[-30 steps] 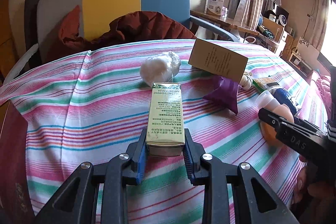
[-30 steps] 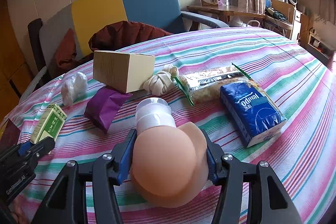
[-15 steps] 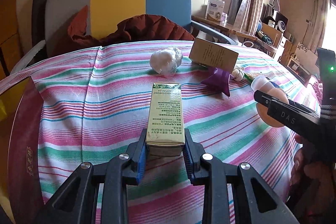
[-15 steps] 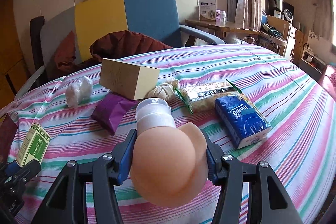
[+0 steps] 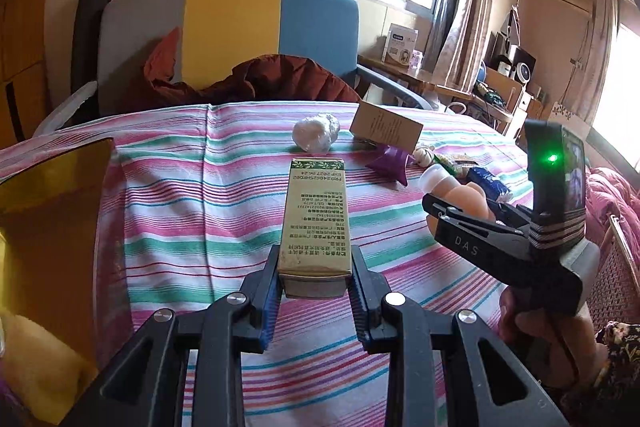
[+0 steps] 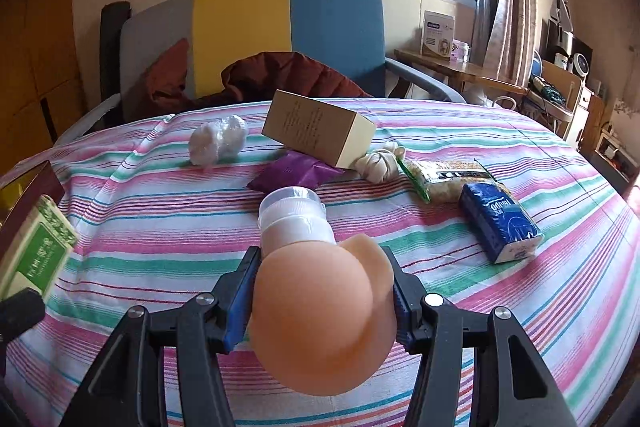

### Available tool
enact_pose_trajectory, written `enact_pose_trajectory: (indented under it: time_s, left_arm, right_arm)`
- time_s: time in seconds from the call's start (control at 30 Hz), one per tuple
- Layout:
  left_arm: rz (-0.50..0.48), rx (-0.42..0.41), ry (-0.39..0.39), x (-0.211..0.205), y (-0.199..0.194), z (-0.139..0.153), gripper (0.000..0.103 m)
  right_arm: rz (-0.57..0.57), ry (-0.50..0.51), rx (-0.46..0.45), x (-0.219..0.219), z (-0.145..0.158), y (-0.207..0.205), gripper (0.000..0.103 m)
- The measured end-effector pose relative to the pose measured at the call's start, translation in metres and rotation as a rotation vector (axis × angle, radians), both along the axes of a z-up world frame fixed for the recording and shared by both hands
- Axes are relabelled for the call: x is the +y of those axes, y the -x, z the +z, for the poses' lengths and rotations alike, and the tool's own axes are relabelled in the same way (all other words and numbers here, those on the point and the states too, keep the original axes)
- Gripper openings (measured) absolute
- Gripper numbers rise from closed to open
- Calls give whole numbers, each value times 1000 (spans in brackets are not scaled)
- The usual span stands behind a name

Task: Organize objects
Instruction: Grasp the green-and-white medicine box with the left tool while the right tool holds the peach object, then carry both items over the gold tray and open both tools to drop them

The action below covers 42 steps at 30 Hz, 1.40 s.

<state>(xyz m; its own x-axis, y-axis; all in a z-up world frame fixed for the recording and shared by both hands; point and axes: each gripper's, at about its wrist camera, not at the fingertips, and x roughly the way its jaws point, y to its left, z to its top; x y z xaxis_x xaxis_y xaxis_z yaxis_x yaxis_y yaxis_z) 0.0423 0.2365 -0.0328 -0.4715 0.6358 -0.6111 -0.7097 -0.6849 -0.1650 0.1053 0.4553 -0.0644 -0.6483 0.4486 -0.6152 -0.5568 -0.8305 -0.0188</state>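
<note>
Through my left camera, my left gripper pinches the near end of the green-and-gold carton, which points away over the striped tablecloth. The cloth beneath and ahead of the carton is bare up to the white wrapped bundle. At the left edge an amber box with a yellow cloth crowds close. To the right, my right gripper hangs above the cloth with the peach bottle in it, my right hand below; past it lie a purple pouch and a tilted tan box.

Through my right camera, my right fingers press on both sides of the peach bottle's rounded body, white cap pointing forward. Open stripes lie left of it; the carton sits at the far left edge. Ahead, the tan box leans on the purple pouch, with a knotted cream cloth, a snack packet and a blue tissue pack to the right. The cloth's right edge curves away. Beyond stand a grey, yellow and blue chair holding a dark red jacket, curtained windows and a wooden desk.
</note>
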Motion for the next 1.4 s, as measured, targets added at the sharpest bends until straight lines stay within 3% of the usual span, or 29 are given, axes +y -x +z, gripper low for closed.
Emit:
enact_pose_trajectory:
  time_s: [0.2, 0.53, 0.73, 0.97, 1.03, 1.1, 1.17, 1.3, 1.4]
  left_arm:
    - [92, -20, -54, -39, 9, 15, 30]
    - [360, -121, -131, -127, 48, 18, 30]
    - [482, -194, -110, -169, 75, 2, 30]
    - [541, -270, -73, -192, 93, -18, 30]
    - [538, -287, -66, -194, 95, -20, 33]
    - [560, -289, -56, -196, 96, -21, 48]
    - [581, -290, -60, -199, 94, -20, 53]
    - [598, -264, -159, -210, 87, -12, 54]
    - [646, -202, -193, -218, 81, 2, 55]
  right_arm:
    - [10, -14, -15, -7, 0, -1, 57]
    - [125, 19, -40, -46, 0, 5, 57]
    - [238, 50, -15, -89, 14, 15, 58]
    - [437, 54, 28, -148, 45, 29, 58]
    - [493, 64, 44, -165, 54, 30, 59]
    - [538, 83, 55, -179, 61, 32, 59]
    - [577, 97, 57, -192, 65, 34, 60]
    - [656, 114, 56, -217, 71, 36, 60]
    - [705, 110, 41, -236, 70, 40, 61]
